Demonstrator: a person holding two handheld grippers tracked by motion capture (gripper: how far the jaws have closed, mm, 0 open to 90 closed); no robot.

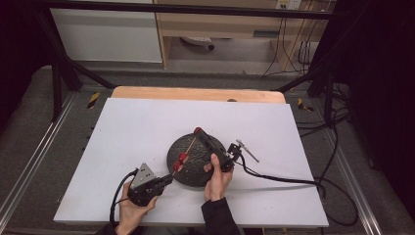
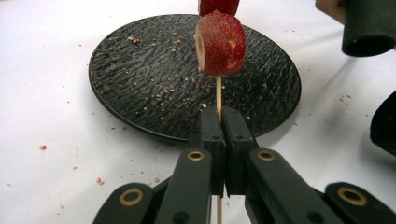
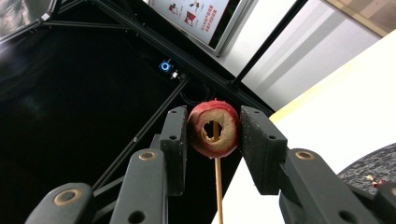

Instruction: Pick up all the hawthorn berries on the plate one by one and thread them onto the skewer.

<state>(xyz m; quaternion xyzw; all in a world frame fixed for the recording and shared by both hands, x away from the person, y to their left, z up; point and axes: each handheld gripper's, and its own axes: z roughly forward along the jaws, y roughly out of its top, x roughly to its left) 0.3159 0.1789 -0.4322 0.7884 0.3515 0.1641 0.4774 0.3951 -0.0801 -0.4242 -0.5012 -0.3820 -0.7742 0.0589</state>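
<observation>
skewer point(image 2: 218, 95) in left claw point(image 2: 223, 122) — fruit ring point(image 3: 214, 129) in right claw point(image 3: 214, 140)

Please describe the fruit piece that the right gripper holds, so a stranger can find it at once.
Above the far edge of the black plate on the white table, a thin skewer runs up. The fruit ring sits at its far tip between the right gripper jaws; the others sit lower.
</observation>
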